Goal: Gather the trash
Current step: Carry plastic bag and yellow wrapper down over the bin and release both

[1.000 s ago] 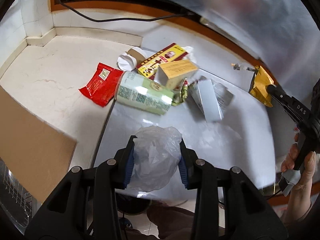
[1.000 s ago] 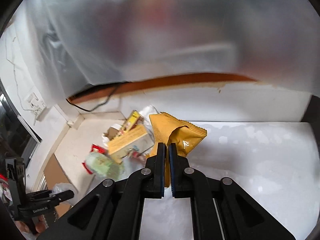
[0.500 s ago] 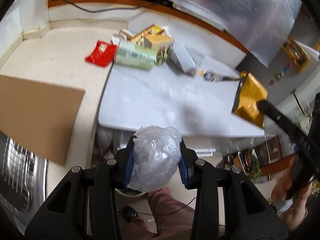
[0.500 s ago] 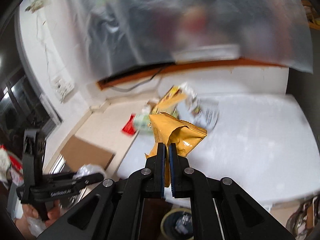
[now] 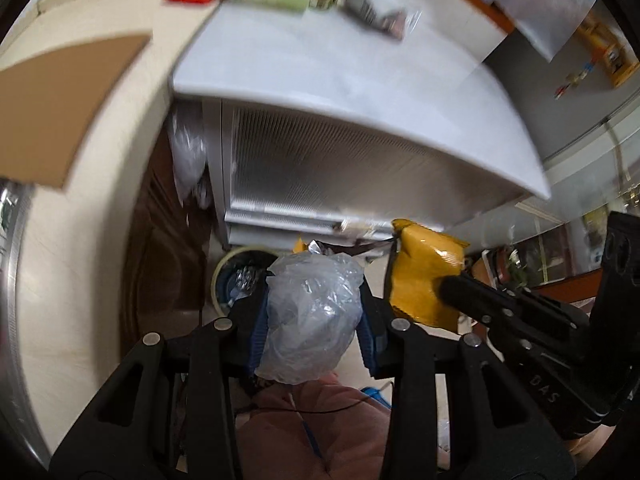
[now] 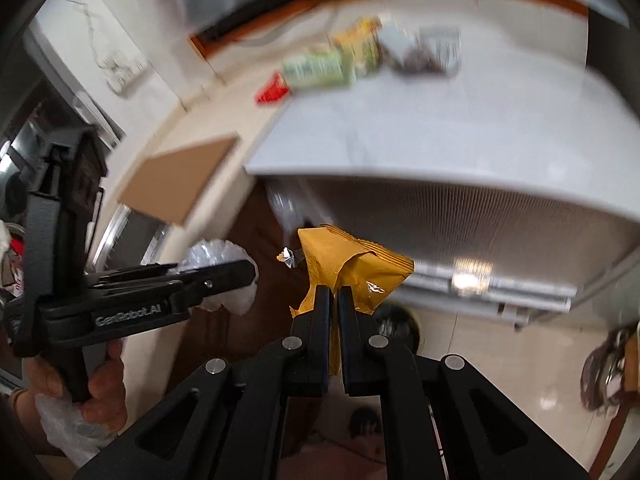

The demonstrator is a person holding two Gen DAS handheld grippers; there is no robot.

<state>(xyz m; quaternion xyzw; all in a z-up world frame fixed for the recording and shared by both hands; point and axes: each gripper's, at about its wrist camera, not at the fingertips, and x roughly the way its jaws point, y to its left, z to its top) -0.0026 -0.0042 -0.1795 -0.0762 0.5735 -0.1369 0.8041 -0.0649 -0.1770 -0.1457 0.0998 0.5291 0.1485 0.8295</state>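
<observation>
Left claw (image 5: 314,320): clenched on plastic bag (image 5: 312,316). Right claw (image 6: 335,320): clenched on yellow wrapper (image 6: 352,264). Bin (image 5: 240,276): below both claws.

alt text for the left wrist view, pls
The left gripper holds a crumpled clear plastic bag above a bin on the floor. Beside it the right gripper holds a yellow wrapper; more trash lies on the white table beyond.

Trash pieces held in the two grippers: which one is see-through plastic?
The crumpled clear plastic bag in the left gripper. The right gripper pinches an opaque yellow snack wrapper.
</observation>
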